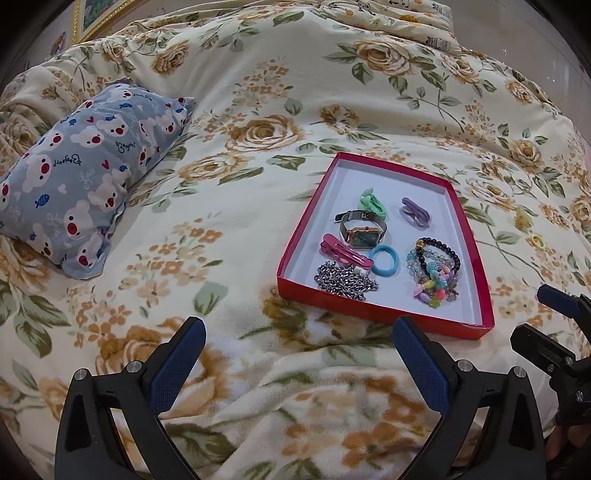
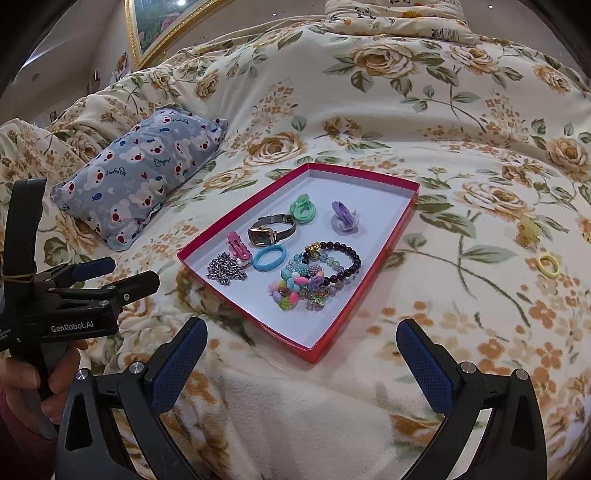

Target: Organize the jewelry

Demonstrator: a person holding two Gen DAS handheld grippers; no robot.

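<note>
A red tray point(image 1: 369, 181) point(image 2: 369, 199) with a white floor lies on the flowered bed cover. Inside are a watch point(image 2: 267, 230), green clip point(image 2: 303, 212), purple clip point(image 2: 345, 218), pink hair clip point(image 2: 239, 245), blue hair tie point(image 2: 269, 258), silver chain point(image 2: 225, 269) and bead bracelets point(image 2: 317, 277). To the tray's right on the cover lie a yellow claw clip point(image 2: 528, 229) and a yellow hair ring point(image 2: 549, 265). My left gripper point(image 1: 297, 325) point(image 2: 129, 273) is open and holds nothing, near the tray's front left. My right gripper point(image 2: 302, 325) point(image 1: 537, 314) is open and holds nothing, just in front of the tray.
A blue bear-print pillow point(image 1: 85, 177) lies left of the tray. A folded patterned blanket point(image 2: 399, 18) sits at the far end of the bed. A gold picture frame point(image 2: 147, 33) hangs at the back left. A hand point(image 2: 26, 384) grips the left tool's handle.
</note>
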